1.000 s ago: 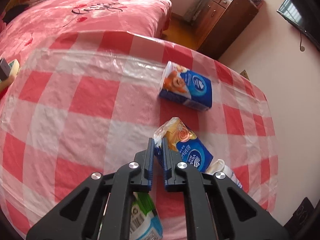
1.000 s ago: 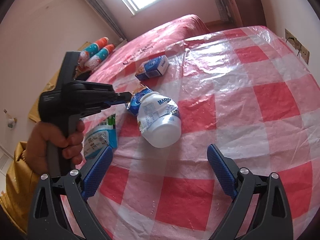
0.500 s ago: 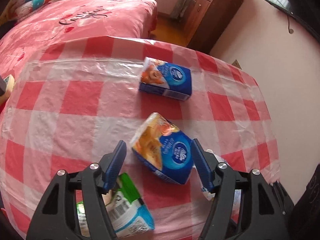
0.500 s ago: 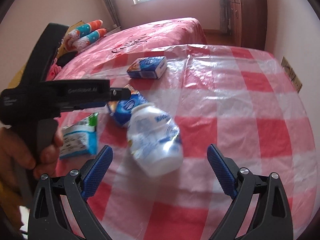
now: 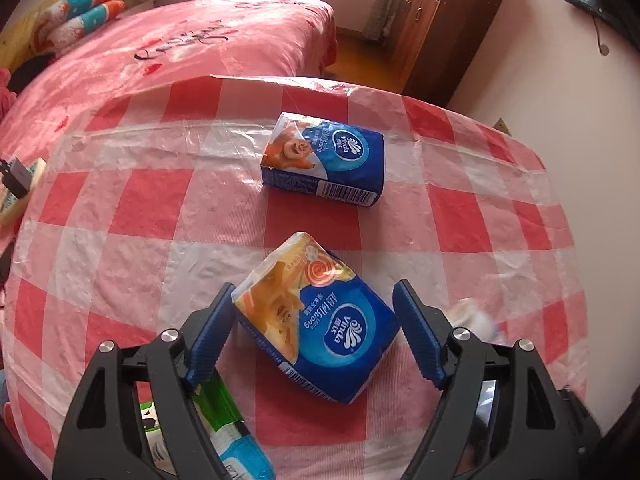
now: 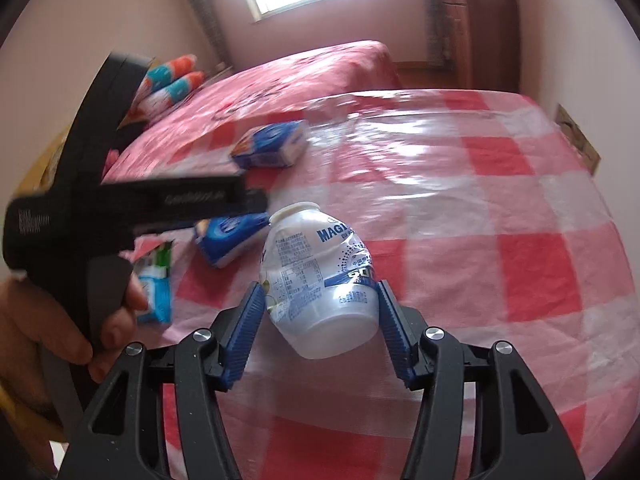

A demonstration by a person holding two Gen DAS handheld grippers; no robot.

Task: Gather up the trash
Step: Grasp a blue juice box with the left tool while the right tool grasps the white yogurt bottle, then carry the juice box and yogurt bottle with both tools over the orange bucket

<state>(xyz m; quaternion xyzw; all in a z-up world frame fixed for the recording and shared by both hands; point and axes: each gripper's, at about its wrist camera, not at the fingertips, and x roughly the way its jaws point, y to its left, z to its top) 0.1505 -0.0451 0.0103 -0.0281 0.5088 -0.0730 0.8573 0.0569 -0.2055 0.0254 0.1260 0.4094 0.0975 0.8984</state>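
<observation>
Two tools are in my views above a bench [image 5: 120, 208] covered in red-and-white checked cloth under clear plastic film.

My left tool [image 5: 316, 332] has its jaws spreading. A crumpled blue-and-orange soft tissue pack [image 5: 320, 320] lies on the bench between them. The left pad [image 5: 212, 336] sits just beside the pack's edge; the right pad stands clear of it. Farther off on the bench lies a second, fuller blue tissue pack [image 5: 326, 160]. A green-and-blue printed wrapper [image 5: 236, 444] lies partly hidden under the left finger.

My right tool [image 6: 318, 328] has its jaws closing. A dented translucent white plastic bottle with a blue printed label [image 6: 320, 280] lies on its side between them, open mouth pointing away. Both blue ribbed pads sit at the bottle's flanks; I cannot tell whether they press on it.

The right view also shows a hand [image 6: 52, 344] gripping the left tool's black handle, blurred.

A pink bed [image 5: 192, 44] stands behind the bench.
</observation>
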